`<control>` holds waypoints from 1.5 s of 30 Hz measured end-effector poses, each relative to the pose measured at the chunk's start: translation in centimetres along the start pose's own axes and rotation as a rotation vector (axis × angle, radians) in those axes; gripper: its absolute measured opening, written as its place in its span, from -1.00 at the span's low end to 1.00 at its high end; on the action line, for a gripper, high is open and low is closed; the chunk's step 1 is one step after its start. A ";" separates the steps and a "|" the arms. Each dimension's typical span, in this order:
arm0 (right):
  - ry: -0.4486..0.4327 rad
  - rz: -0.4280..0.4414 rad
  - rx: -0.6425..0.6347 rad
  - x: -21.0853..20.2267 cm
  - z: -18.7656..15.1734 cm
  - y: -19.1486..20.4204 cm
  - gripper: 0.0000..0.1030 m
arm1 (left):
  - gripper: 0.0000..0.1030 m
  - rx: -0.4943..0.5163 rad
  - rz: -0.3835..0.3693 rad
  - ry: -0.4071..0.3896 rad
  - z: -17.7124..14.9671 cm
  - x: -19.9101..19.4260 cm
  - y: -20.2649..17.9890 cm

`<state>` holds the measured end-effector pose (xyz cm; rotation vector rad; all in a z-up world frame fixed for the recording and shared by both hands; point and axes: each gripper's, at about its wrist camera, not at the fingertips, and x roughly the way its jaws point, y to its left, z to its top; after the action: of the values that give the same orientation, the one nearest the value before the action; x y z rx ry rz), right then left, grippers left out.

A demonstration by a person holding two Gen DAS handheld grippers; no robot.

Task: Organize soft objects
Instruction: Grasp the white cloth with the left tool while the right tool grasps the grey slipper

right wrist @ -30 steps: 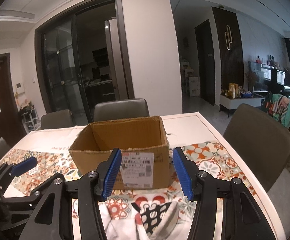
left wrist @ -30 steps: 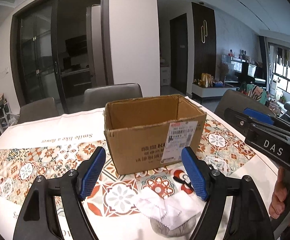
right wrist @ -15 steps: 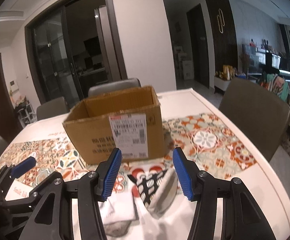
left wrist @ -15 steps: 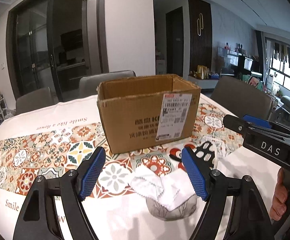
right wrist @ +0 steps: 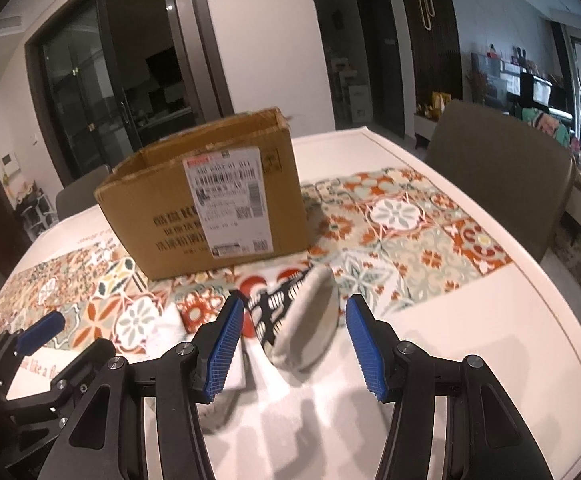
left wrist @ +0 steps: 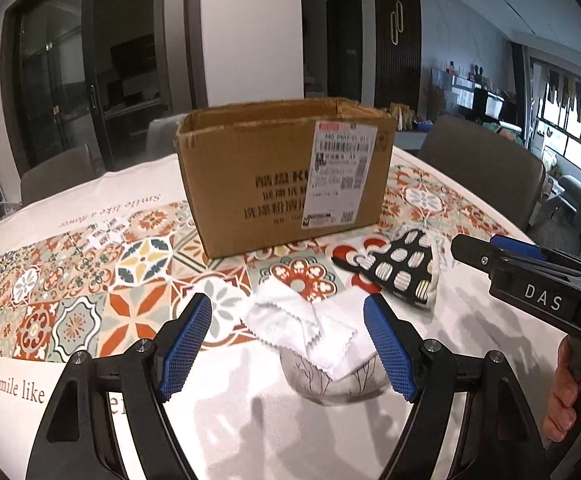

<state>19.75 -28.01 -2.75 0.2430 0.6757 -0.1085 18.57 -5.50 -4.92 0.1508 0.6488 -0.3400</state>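
An open cardboard box (left wrist: pixel 286 172) stands on the patterned table; it also shows in the right wrist view (right wrist: pixel 210 208). A white cloth (left wrist: pixel 310 328) lies over a grey-white pouch (left wrist: pixel 330 384) between the fingers of my open left gripper (left wrist: pixel 290 344). A black-and-white patterned soft item (left wrist: pixel 402 268) lies to the right of the cloth. In the right wrist view this patterned item (right wrist: pixel 298 312) lies between the fingers of my open right gripper (right wrist: pixel 296 344). Both grippers are empty.
The table (left wrist: pixel 90 272) carries a tiled-pattern cloth with "Smile like a flower" lettering. Grey chairs stand at the far side (left wrist: pixel 62 176) and the right side (right wrist: pixel 498 160). The table's right edge (right wrist: pixel 562 312) is near my right gripper.
Both grippers have tilted down and lowered toward the table. The cloth and the patterned item now sit higher in view, between the open fingers.
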 end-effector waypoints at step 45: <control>0.162 0.053 0.066 6.7 -1.4 0.5 -0.13 | 0.20 -0.095 -0.105 0.225 -1.4 9.6 1.9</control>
<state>24.20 -27.25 -7.97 0.3358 0.8268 -0.0605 25.64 -5.93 -11.85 0.0639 0.8959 -0.3959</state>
